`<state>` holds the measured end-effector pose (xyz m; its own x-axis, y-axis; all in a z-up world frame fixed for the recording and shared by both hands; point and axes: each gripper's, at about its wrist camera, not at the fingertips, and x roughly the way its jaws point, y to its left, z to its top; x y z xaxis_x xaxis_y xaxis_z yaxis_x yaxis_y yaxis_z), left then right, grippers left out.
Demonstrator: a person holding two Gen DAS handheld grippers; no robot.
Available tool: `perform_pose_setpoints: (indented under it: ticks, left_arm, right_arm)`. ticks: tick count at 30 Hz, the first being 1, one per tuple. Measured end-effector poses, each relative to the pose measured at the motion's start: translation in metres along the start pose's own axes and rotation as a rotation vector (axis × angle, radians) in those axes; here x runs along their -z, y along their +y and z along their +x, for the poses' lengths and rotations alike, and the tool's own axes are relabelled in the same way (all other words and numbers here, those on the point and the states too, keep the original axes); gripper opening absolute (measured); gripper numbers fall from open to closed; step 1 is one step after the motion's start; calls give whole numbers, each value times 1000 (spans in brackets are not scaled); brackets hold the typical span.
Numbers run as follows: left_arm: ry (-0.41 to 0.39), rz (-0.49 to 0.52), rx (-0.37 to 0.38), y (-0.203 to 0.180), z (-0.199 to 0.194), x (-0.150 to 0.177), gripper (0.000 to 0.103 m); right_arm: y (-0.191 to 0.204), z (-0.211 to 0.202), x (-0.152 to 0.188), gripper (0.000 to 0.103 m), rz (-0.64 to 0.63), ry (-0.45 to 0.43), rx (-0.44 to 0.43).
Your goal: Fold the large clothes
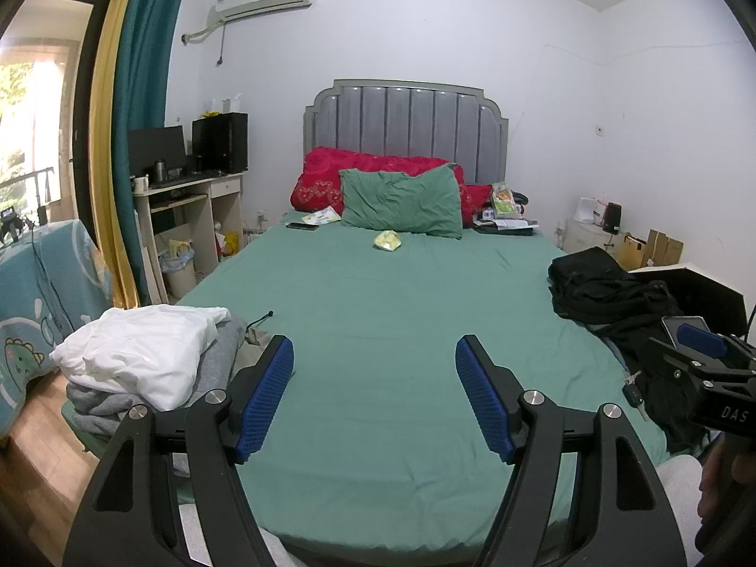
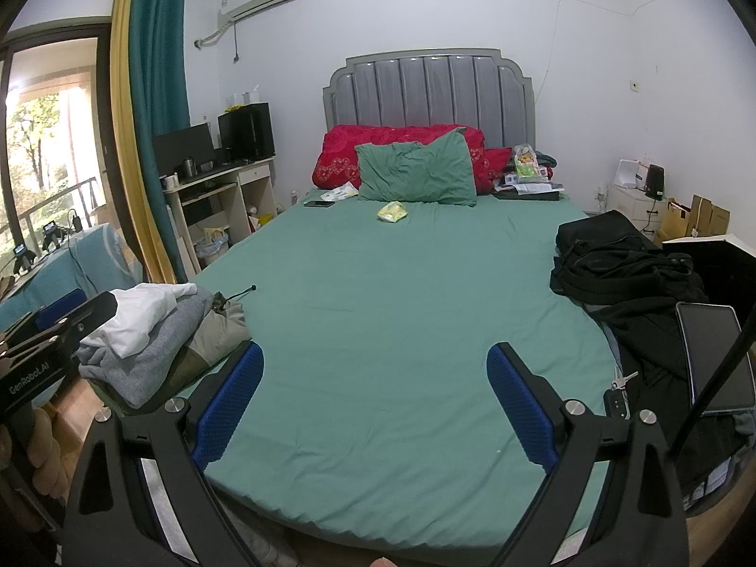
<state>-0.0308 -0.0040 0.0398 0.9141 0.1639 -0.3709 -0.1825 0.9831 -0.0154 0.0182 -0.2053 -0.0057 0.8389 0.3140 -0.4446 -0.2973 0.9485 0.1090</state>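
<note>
Both tongs spread wide and empty above the near end of the bed [image 1: 378, 312]: left tongs [image 1: 373, 364] with blue pads well apart and nothing between them, right tongs [image 2: 375, 373] likewise gaping, holding nothing. On the near left corner of the bed, a stack of folded clothes [image 1: 141, 368]: a white garment [image 1: 137, 349] on top, a grey one [image 1: 212, 368] beneath, an olive-tan piece [image 2: 217, 330] at the bottom edge, with a dark drawstring trailing out onto the sheet. Judged from that stack, several garments already folded and set aside. On the right side of the bed, a heap of black clothes [image 2: 609, 260], rumpled and unfolded as far as can be seen, partly under a tablet [image 2: 713, 354], with keys [image 2: 619, 392] just beside it at the edge. Hard to tell how many pieces lie in that dark heap, or whether part of it is a bag. Middle of the green sheet bare, apart from a small yellow packet [image 1: 387, 240] and a phone [image 1: 302, 226] near the green pillow [image 1: 401, 203] at the far end. No garment spread out for folding right now. Probably between pieces: next likely a reach to the right for a black item, a spread across the open sheet, then folds. Roughly midway or later, with the black heap as the remainder.
</note>
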Motion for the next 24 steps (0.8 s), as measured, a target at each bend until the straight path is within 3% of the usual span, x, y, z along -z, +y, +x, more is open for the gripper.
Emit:
perform_pose_setpoints:
  ticks: [24]
  left_arm:
    - [-2, 8, 10, 5, 1, -2, 75]
  right_arm:
    - [-1, 0, 0, 95, 0, -2, -1]
